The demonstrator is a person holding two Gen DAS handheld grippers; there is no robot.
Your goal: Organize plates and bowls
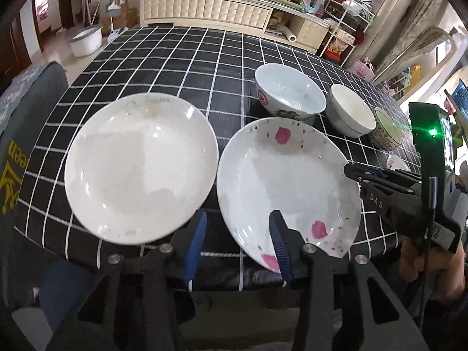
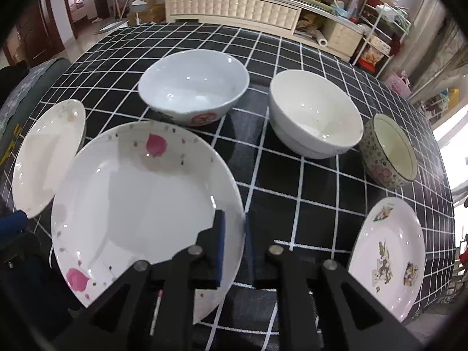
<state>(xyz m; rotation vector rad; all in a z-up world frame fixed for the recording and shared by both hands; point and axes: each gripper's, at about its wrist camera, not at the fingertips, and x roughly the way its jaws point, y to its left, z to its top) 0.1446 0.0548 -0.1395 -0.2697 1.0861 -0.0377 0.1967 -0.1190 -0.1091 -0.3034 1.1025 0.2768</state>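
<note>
1. Two grippers meet at the pink-petal plate (image 2: 140, 201): the right gripper (image 2: 234, 248) pinches its right rim, one finger above the rim, one below it, with no gap to see.
2. The left gripper (image 1: 237, 245) stands open at the plate's near-left edge, one pad lying over the rim, gripping nothing.
3. Just left lies the plain white plate (image 1: 140, 169); the stack would go that way, I judge.
4. Three bowls stand behind on the checked tablecloth (image 1: 175, 58), a cluttered sideboard (image 1: 204, 8) beyond.

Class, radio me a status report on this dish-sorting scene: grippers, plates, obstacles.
Right gripper clamped on pink-petal plate rim. Left gripper open, pads astride that plate's near rim. Plain white plate alongside. Three bowls behind, nothing blocking.
</note>
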